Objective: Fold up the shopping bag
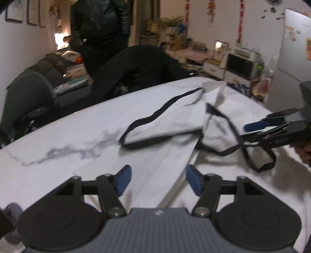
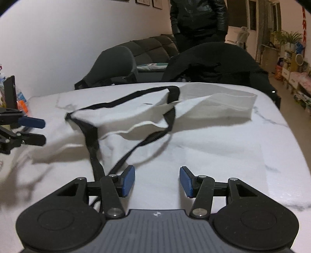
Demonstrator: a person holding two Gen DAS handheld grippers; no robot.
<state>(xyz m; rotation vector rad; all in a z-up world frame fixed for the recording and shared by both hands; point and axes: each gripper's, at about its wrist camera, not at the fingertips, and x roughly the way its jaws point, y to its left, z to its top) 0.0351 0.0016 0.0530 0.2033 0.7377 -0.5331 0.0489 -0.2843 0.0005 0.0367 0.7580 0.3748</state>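
Observation:
A white fabric shopping bag (image 1: 171,120) with black straps lies crumpled and partly spread on the white marble table (image 1: 58,136). My left gripper (image 1: 158,180) hovers open just above a flat flap of the bag, holding nothing. At the right edge of the left wrist view, my right gripper (image 1: 252,131) comes in over a black strap loop (image 1: 258,161). In the right wrist view the bag (image 2: 136,114) lies ahead of my open right gripper (image 2: 157,180). One black strap (image 2: 95,148) runs under its left finger. My left gripper (image 2: 38,131) shows open at the left.
A chair draped with a black coat (image 2: 213,64) stands at the table's far edge, and a person in a black jacket (image 2: 198,17) stands behind it. A grey chair (image 2: 114,64) is beside it. Small items (image 2: 11,93) sit at the table's left edge. A fridge (image 1: 291,58) stands right.

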